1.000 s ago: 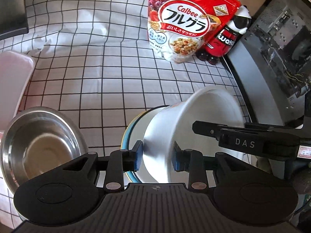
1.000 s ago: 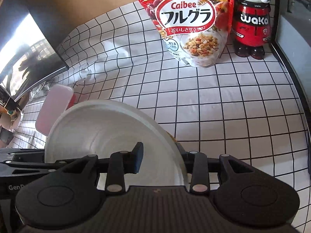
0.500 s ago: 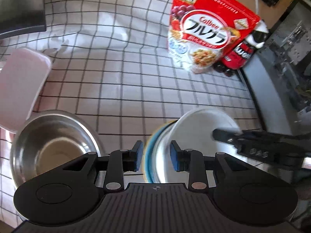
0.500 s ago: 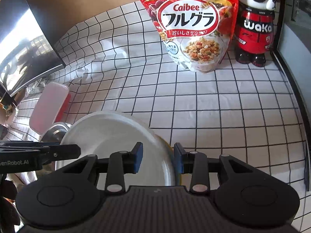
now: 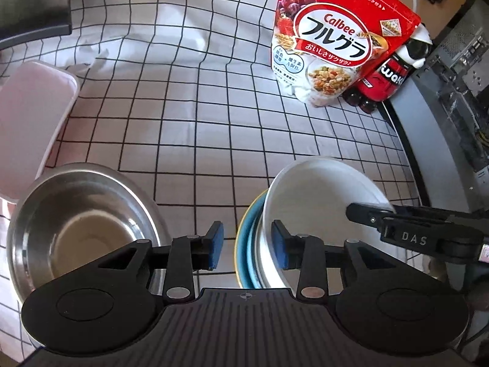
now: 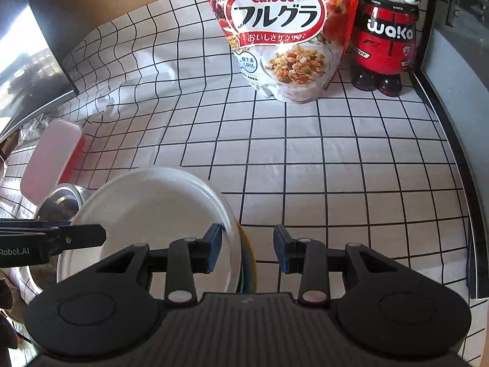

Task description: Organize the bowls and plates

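Observation:
A white bowl (image 5: pixel 318 195) (image 6: pixel 152 214) sits level in a blue plate (image 5: pixel 248 220) with a yellow rim (image 6: pixel 248 260) on the checked cloth. My left gripper (image 5: pixel 247 245) straddles the left rims of bowl and plate. Its jaws are opening and neither blue pad touches them. My right gripper (image 6: pixel 247 246) straddles the opposite rims, one pad inside the bowl and one outside the plate, with gaps showing. Its black finger (image 5: pixel 412 232) reaches over the bowl in the left wrist view. A steel bowl (image 5: pixel 82 220) (image 6: pixel 61 202) stands left of the stack.
A pink lidded box (image 5: pixel 30 116) (image 6: pixel 52 156) lies at the far left. A red cereal bag (image 5: pixel 333 36) (image 6: pixel 281 30) and a red bottle (image 5: pixel 388 76) (image 6: pixel 385 36) stand at the back. A grey computer case (image 5: pixel 428 140) lines the right edge, and a dark monitor (image 6: pixel 30 46) the left.
The white bowl was raised and tilted between both grippers; it has come down to rest level on the blue plate. The left jaws have spread apart.

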Demonstrator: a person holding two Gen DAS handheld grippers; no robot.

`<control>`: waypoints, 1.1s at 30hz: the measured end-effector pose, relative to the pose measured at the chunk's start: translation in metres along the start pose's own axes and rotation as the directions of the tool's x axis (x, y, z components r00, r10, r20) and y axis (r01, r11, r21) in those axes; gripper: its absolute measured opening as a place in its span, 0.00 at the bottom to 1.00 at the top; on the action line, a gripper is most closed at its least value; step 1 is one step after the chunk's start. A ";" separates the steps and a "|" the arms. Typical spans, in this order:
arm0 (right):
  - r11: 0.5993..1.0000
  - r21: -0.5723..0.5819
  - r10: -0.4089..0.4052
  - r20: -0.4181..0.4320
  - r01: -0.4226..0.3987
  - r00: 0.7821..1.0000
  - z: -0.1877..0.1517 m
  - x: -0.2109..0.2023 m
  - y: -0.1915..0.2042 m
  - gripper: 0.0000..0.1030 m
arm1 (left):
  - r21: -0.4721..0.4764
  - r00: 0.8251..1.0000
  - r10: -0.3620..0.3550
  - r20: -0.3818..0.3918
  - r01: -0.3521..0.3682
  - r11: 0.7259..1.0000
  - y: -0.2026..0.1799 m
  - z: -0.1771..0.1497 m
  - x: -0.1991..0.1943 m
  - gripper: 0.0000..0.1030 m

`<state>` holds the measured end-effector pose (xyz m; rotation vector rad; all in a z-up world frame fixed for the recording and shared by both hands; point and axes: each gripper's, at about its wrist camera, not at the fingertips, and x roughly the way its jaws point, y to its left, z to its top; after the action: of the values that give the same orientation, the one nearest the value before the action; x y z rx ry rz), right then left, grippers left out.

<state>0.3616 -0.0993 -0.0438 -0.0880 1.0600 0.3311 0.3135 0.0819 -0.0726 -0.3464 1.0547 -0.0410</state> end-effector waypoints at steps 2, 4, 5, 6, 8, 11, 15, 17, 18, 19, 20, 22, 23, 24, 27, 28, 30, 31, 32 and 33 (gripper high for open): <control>1.000 0.005 0.004 -0.005 -0.004 1.000 -0.001 0.000 -0.001 0.35 | 0.009 1.000 0.003 0.000 -0.003 1.000 -0.001 -0.002 -0.001 0.40; 1.000 0.008 0.007 -0.007 -0.007 1.000 -0.002 0.000 -0.001 0.37 | 0.016 1.000 -0.005 -0.008 0.005 1.000 -0.001 -0.003 -0.001 0.36; 1.000 0.009 0.007 -0.006 -0.007 1.000 -0.004 -0.001 -0.002 0.38 | 0.021 1.000 -0.007 -0.013 0.008 1.000 -0.002 -0.004 -0.001 0.36; 1.000 0.007 0.011 -0.005 -0.011 1.000 -0.005 -0.001 -0.002 0.38 | 0.027 1.000 -0.010 -0.019 0.011 1.000 -0.003 -0.005 -0.001 0.36; 0.999 -0.004 0.038 -0.009 -0.038 0.999 -0.008 -0.001 -0.001 0.44 | 0.037 0.999 -0.028 -0.037 0.029 0.999 -0.006 -0.007 0.001 0.36; 0.997 -0.026 0.069 -0.014 -0.069 0.998 -0.014 -0.001 0.004 0.52 | 0.029 0.997 -0.056 -0.056 0.057 0.998 -0.010 -0.010 0.003 0.36; 0.995 -0.018 0.095 -0.035 -0.095 0.995 -0.023 0.011 0.003 0.54 | 0.056 0.997 -0.033 -0.065 0.037 0.998 -0.018 -0.011 0.002 0.36; 0.995 0.006 0.096 -0.048 -0.096 0.994 -0.028 0.018 -0.002 0.55 | 0.081 0.997 0.000 -0.072 0.006 0.997 -0.021 -0.010 0.005 0.36; 0.995 0.019 0.097 -0.056 -0.096 0.994 -0.031 0.022 -0.006 0.57 | 0.096 0.997 0.032 -0.073 -0.025 0.995 -0.022 -0.010 0.008 0.36; 0.994 0.039 0.108 -0.060 -0.106 0.992 -0.033 0.025 -0.010 0.60 | 0.110 0.995 0.069 -0.069 -0.061 0.992 -0.023 -0.009 0.011 0.43; 0.991 0.059 0.120 -0.058 -0.117 0.991 -0.035 0.027 -0.015 0.62 | 0.110 0.995 0.074 -0.071 -0.066 0.992 -0.023 -0.009 0.012 0.44; 0.986 0.089 0.147 -0.056 -0.141 0.988 -0.039 0.031 -0.022 0.65 | 0.097 0.995 0.058 -0.087 -0.049 0.994 -0.022 -0.009 0.015 0.40; 0.983 0.097 0.162 -0.055 -0.156 0.985 -0.040 0.032 -0.024 0.65 | 0.098 0.995 0.048 -0.091 -0.039 0.994 -0.024 -0.009 0.016 0.40; 0.980 0.105 0.178 -0.059 -0.171 0.982 -0.041 0.033 -0.026 0.65 | 0.102 0.995 0.046 -0.093 -0.037 0.994 -0.025 -0.009 0.016 0.44; 0.974 0.101 0.209 -0.060 -0.203 0.976 -0.044 0.037 -0.024 0.66 | 0.103 0.993 0.056 -0.104 -0.046 0.994 -0.030 -0.007 0.017 0.49; 0.973 0.099 0.213 -0.056 -0.207 0.976 -0.044 0.036 -0.024 0.67 | 0.099 0.992 0.059 -0.108 -0.048 0.994 -0.031 -0.006 0.017 0.52; 0.967 0.102 0.240 -0.055 -0.234 0.969 -0.044 0.039 -0.026 0.67 | 0.110 0.993 0.055 -0.107 -0.043 0.993 -0.038 -0.005 0.016 0.58; 0.961 0.114 0.258 -0.061 -0.250 0.964 -0.044 0.041 -0.028 0.67 | 0.119 0.994 0.034 -0.105 -0.021 0.993 -0.042 -0.004 0.015 0.62; 0.954 0.126 0.280 -0.067 -0.270 0.958 -0.043 0.044 -0.028 0.67 | 0.129 0.994 0.020 -0.110 -0.005 0.992 -0.047 -0.004 0.014 0.67; 0.949 0.135 0.296 -0.075 -0.284 0.952 -0.043 0.046 -0.028 0.67 | 0.144 0.993 0.023 -0.114 -0.006 0.990 -0.052 -0.004 0.015 0.72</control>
<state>0.3545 -0.1254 -0.1075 0.1666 1.1865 0.5308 0.3243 0.0285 -0.0719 -0.2075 1.1620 -0.1245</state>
